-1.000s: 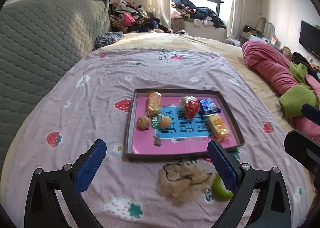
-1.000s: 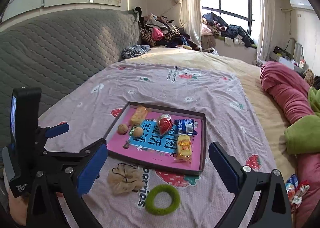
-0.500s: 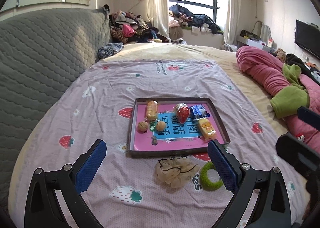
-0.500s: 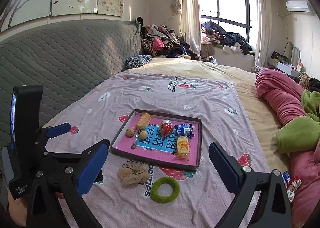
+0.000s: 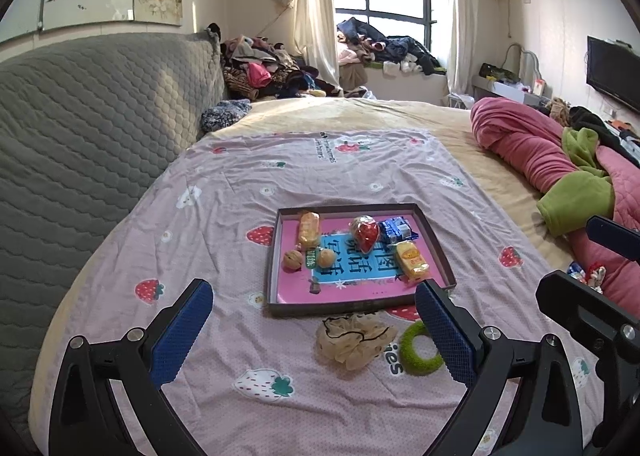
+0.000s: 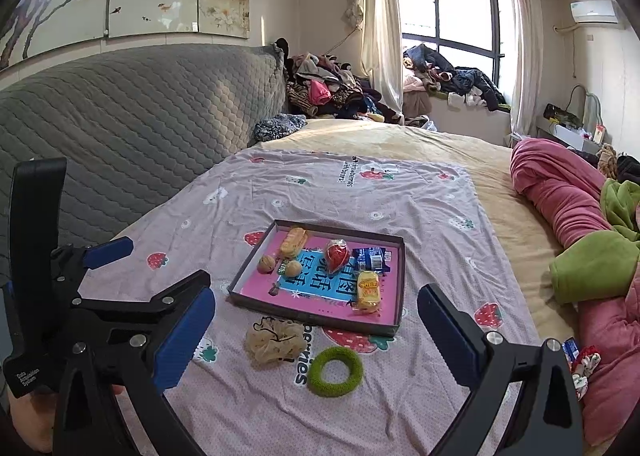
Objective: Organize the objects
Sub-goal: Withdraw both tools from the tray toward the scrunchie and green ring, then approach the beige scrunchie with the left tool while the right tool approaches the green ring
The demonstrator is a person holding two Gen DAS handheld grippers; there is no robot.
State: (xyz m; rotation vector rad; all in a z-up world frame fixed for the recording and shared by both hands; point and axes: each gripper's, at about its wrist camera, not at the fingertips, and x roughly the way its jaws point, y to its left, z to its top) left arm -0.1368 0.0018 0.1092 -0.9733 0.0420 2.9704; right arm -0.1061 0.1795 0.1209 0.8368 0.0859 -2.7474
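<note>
A shallow dark tray with a pink floor sits on the strawberry-print sheet. It holds two walnuts, a bread roll, a red wrapped sweet, a blue packet and a yellow snack pack. In front of the tray lie a beige scrunchie and a green fuzzy ring. My left gripper hangs open above the scrunchie, holding nothing. My right gripper is open too, above both loose items.
A grey quilted headboard runs along the left. Rolled pink and green blankets lie on the right of the bed. Clothes are piled by the window. A small packet lies by the blanket at the right.
Both grippers have pulled back and up from the tray, so it looks smaller and more of the bed shows. The green ring came fully into the left wrist view. Jaws stayed open.
</note>
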